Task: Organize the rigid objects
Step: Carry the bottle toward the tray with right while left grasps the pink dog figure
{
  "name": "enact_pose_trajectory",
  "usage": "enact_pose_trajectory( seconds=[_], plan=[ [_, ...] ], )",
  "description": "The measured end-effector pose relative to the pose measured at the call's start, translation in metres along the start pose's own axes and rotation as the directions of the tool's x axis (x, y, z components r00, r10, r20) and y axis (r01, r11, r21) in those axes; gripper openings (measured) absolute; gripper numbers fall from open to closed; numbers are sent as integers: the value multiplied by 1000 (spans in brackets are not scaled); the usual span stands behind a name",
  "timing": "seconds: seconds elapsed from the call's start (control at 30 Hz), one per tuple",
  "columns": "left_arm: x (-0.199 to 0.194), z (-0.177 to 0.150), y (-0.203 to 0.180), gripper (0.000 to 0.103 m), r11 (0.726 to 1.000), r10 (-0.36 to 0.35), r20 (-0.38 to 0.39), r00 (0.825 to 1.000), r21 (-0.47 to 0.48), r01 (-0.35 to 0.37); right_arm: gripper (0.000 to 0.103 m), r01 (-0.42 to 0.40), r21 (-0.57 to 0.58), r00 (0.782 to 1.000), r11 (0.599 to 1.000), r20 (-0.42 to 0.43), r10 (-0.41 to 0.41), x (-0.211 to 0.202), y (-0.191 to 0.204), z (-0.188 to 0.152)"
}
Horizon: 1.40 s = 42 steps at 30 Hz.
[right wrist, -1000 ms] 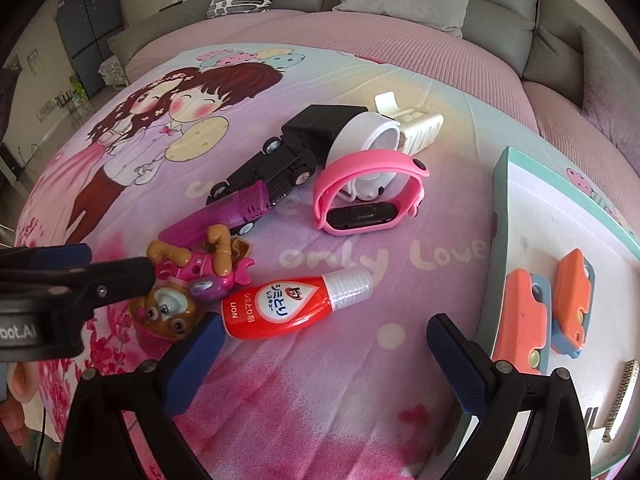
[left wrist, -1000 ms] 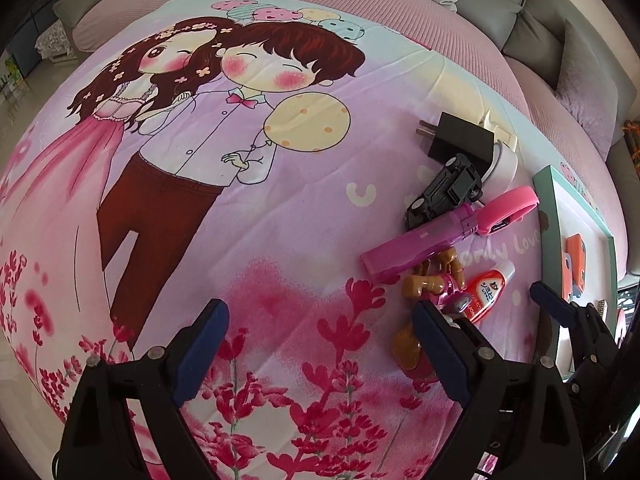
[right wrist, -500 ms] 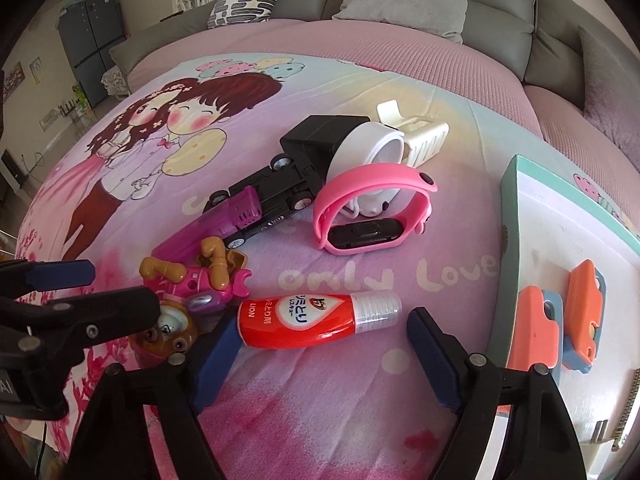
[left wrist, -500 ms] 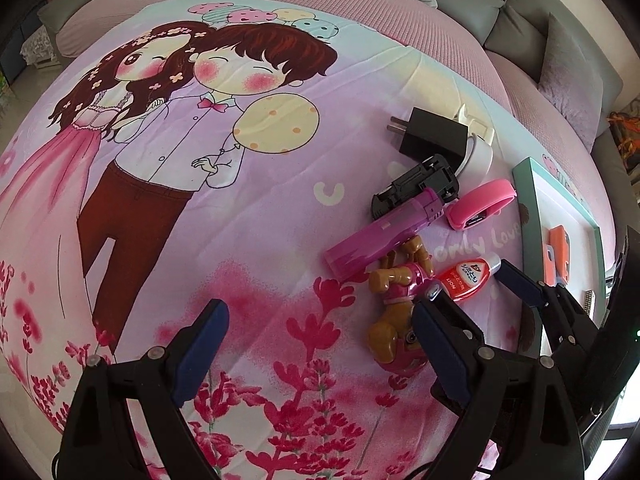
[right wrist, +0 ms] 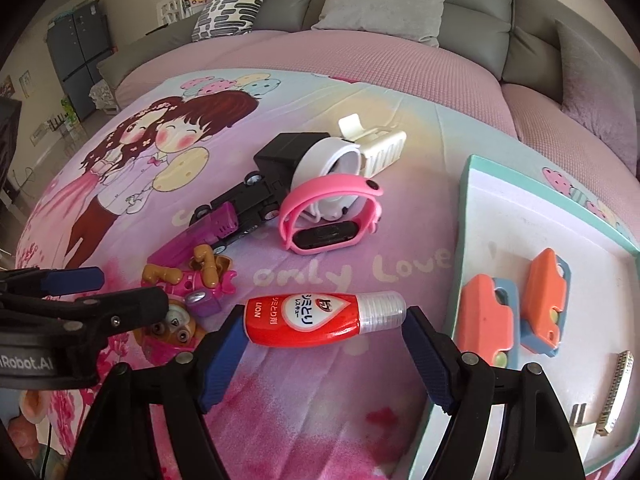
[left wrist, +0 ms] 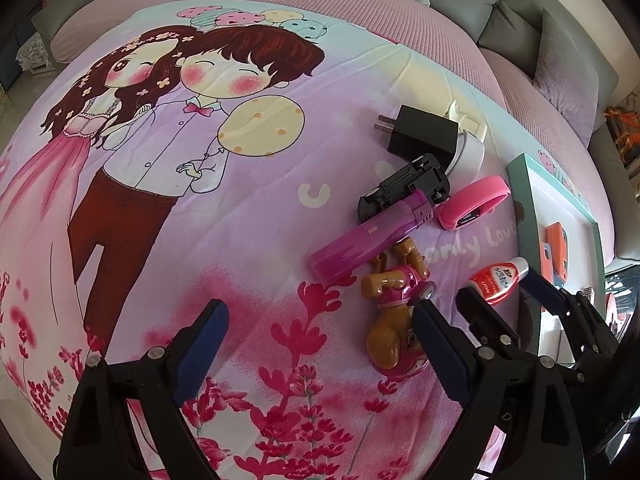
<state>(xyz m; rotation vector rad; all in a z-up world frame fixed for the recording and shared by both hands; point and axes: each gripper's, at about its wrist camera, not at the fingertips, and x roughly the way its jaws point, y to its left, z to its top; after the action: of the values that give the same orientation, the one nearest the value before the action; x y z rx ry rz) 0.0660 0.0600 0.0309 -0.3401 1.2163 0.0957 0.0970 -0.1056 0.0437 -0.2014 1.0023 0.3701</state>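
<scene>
From the left wrist camera, the left gripper [left wrist: 320,344] hangs over a cartoon-printed pink bed sheet [left wrist: 240,208], its blue-padded jaws spread wide with nothing between them. Just beside its right finger lies a brown-and-pink plastic toy puppy [left wrist: 394,312]. Beyond that sit a magenta plastic cylinder-shaped case [left wrist: 368,240], a black toy car [left wrist: 404,188] touching the case's far end, a black wall charger plug [left wrist: 422,138], a white round plastic piece [left wrist: 470,152] and a pink silicone wristband [left wrist: 474,202]. Further right, the right gripper [left wrist: 500,284] brackets a red squeeze bottle with a clear cap [left wrist: 498,280]. A teal-rimmed white tray [left wrist: 524,184] lies at the right edge of the sheet.

From the right wrist camera, the right gripper [right wrist: 324,336] has its jaws open on either side of the red squeeze bottle [right wrist: 316,314], which lies crosswise on the sheet, base by the left pad and cap by the right one; whether the pads touch it cannot be told. The tray [right wrist: 464,216] lies just to the right, holding two orange-and-blue plastic pieces [right wrist: 516,312] side by side and a small silver strip [right wrist: 616,392]. The wristband [right wrist: 332,216], toy car [right wrist: 248,204] and toy puppy [right wrist: 188,292] lie ahead and left, with the left gripper [right wrist: 88,292] reaching in from the left edge.
</scene>
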Motion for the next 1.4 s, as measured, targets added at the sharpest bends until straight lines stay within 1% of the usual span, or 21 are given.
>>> enact_pose_trajectory(
  seconds=[0.03, 0.1, 0.2, 0.23, 0.3, 0.37, 0.53, 0.63, 0.67, 0.7, 0.77, 0.83, 0.9, 1.07, 1.17, 1.23, 1.4],
  plan=[
    [0, 0, -2, 93, 1000, 2, 1, 1000, 6, -2, 80, 15, 5, 1000, 1000, 3, -15, -4, -3, 0],
    [0, 1, -5, 93, 1000, -1, 4, 1000, 14, 1, 80, 10, 7, 1000, 1000, 19, -10, -12, -5, -1],
    [1, 0, -12, 93, 999, -16, 2, 1000, 28, 16, 80, 69, -24, 997, 997, 30, -68, -22, -5, -1],
    [1, 1, -13, 93, 999, -17, 2, 1000, 31, 17, 80, 70, -21, 997, 997, 34, -69, -24, -7, -2],
    [0, 1, -16, 93, 999, -19, 8, 1000, 31, 19, 80, 72, -6, 997, 997, 41, -72, -28, -11, -2],
    [-1, 1, -19, 93, 999, -6, 8, 1000, 42, 6, 80, 83, 16, 995, 996, 52, -84, -33, -17, -2],
    [9, -2, -33, 93, 995, 3, -20, 1000, 97, -1, 80, 112, 82, 991, 990, 62, -118, -41, -34, -4],
    [14, -5, -45, 92, 991, 6, -32, 999, 134, -2, 80, 116, 119, 990, 986, 65, -125, -45, -43, -5],
    [17, -6, -48, 89, 989, 8, -38, 999, 147, -2, 80, 117, 127, 990, 985, 66, -126, -45, -44, -5],
    [18, -8, -52, 80, 987, 11, -43, 999, 160, -4, 80, 117, 131, 990, 984, 67, -127, -46, -46, -5],
    [23, -10, -60, 72, 983, 20, -50, 999, 182, -11, 80, 118, 134, 989, 984, 70, -128, -48, -47, -6],
    [25, -12, -66, 70, 978, 41, -44, 998, 207, -31, 80, 116, 138, 989, 984, 74, -127, -49, -48, -6],
    [26, -13, -71, 61, 974, 55, -36, 998, 223, -45, 80, 113, 141, 989, 983, 78, -125, -50, -48, -7],
    [31, -13, -80, 58, 972, 69, -18, 997, 225, -63, 80, 111, 154, 989, 982, 80, -124, -52, -51, -8],
    [29, -8, -74, 47, 972, 71, -2, 997, 225, -69, 80, 110, 159, 989, 981, 79, -123, -52, -53, -8],
    [29, -6, -72, 47, 974, 56, 0, 998, 222, -54, 80, 109, 166, 989, 980, 82, -124, -53, -55, -9],
    [13, -6, -71, 46, 971, 22, 11, 1000, 238, -24, 80, 110, 192, 987, 975, 98, -130, -60, -61, -9]
  ],
)
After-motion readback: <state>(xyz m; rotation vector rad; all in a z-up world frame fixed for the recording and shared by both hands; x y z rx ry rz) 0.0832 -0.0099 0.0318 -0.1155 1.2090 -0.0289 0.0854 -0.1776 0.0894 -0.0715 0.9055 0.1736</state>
